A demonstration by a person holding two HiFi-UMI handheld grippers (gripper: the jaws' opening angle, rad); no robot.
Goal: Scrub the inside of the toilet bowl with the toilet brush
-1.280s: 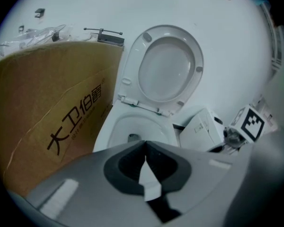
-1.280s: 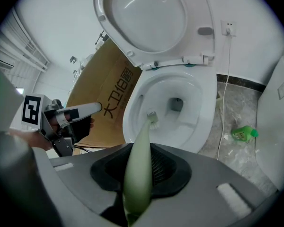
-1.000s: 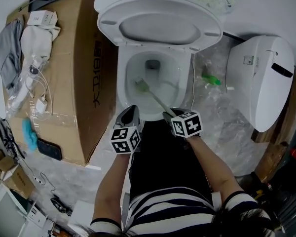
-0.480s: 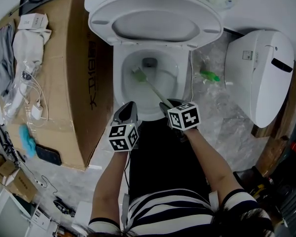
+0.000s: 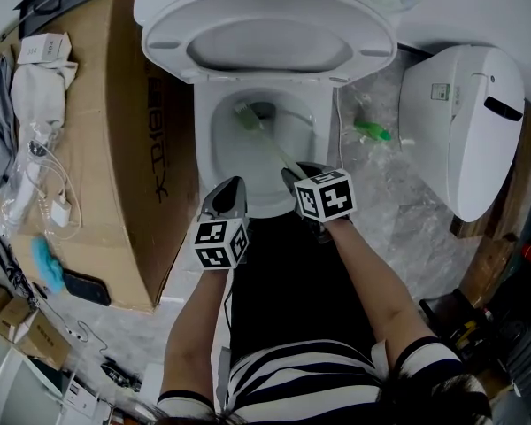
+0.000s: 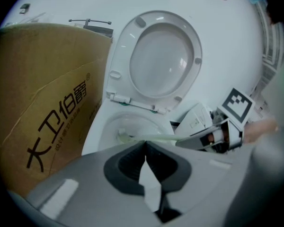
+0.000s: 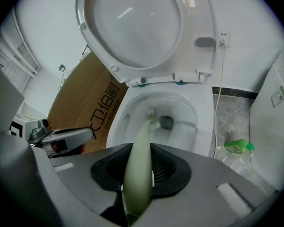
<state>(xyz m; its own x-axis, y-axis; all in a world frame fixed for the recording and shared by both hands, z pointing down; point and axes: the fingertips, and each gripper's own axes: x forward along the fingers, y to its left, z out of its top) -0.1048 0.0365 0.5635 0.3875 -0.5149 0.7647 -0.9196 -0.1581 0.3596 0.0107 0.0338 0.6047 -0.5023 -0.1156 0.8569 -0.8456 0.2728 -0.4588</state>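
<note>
Between the clamped fingers (image 7: 168, 169) of the right gripper (image 7: 140, 174), the toilet brush (image 5: 267, 140) is reaching into the toilet bowl (image 5: 203, 149), its head lying by the drain at the back. Its smooth tapered handle is probably risking a twist or slip under hard scrubbing, flicking water over the rim, while the left gripper (image 6: 146, 157), fingers together on nothing, is hovering by the bowl's front edge.

Floor (image 5: 407, 228) w/ toilet (image 5: 203, 144), cardboard box (image 5: 133, 149), green bottle (image 5: 372, 132) (on its side).
</note>
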